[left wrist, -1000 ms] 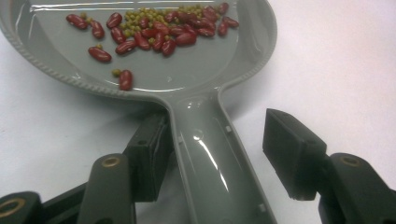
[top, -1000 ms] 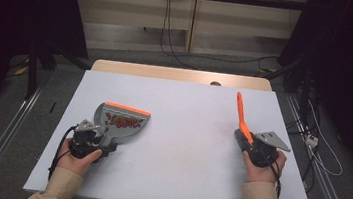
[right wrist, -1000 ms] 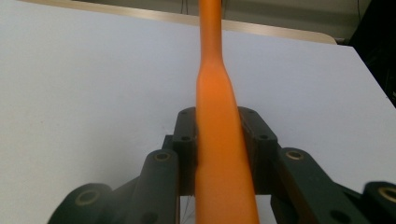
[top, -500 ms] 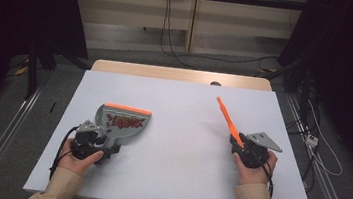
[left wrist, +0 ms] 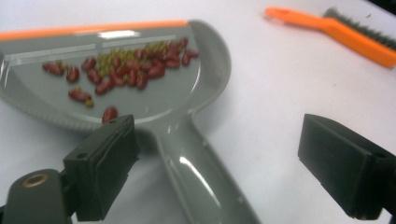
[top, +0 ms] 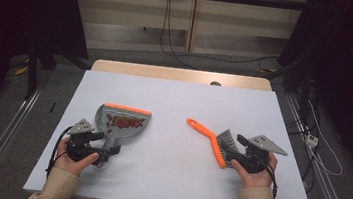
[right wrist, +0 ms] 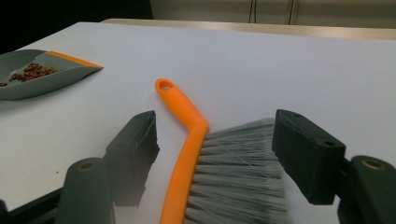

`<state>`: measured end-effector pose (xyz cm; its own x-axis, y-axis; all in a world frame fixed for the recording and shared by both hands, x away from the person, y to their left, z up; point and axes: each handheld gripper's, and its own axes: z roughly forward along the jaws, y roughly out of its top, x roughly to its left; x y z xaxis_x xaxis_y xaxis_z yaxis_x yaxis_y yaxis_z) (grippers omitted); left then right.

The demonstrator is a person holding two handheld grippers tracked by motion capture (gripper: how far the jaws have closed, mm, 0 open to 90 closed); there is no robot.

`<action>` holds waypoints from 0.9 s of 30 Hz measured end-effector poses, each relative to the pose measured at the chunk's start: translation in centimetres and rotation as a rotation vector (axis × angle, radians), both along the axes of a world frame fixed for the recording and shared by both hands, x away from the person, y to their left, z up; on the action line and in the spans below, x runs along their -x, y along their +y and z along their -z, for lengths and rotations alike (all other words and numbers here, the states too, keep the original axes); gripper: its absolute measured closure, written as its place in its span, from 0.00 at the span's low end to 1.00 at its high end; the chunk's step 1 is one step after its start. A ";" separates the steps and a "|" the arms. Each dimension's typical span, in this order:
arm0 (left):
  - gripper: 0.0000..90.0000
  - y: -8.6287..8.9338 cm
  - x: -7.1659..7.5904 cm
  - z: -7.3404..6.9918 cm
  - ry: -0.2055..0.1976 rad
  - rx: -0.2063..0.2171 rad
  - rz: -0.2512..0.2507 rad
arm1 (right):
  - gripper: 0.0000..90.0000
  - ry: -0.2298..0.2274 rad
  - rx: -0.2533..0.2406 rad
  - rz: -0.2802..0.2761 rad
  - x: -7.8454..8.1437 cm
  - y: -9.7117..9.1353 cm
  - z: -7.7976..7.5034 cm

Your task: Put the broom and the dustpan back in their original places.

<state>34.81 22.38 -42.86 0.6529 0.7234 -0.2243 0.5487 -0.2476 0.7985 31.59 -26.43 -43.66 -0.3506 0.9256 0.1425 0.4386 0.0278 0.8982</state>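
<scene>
Table: your white table point(top: 165, 179) carries the dustpan point(top: 122, 121) and brush point(top: 215, 141).
Room: dark, cables along the wall.
Left tongs point(left wrist: 219, 168): just opening, spread around the dustpan handle.
Right tongs point(right wrist: 215, 149): just opening, spread around the brush.

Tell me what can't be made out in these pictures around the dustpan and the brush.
- Dustpan handle end: cut off by the bottom edge of the left gripper view; in the high view the left tongs cover it.
- Brush bristle end: cut off by the bottom edge of the right gripper view; the right tongs stand over part of it in the high view.
- Beans: small yellowish bits blurred in the left gripper view, too small in the high view.
</scene>
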 end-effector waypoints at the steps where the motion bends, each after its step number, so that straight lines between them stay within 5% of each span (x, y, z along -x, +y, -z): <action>1: 0.12 0.0 0.0 -0.1 -0.026 0.002 0.011 | 0.34 -0.001 0.000 -0.007 0.1 -0.1 0.0; 5: 0.11 0.1 0.2 -0.4 -0.069 0.020 0.031 | 0.33 -0.007 -0.004 -0.043 0.5 -0.4 0.2; 27: 0.09 1.5 1.0 0.0 -0.101 0.038 0.075 | 0.32 -0.002 -0.003 -0.085 3.1 -2.3 1.1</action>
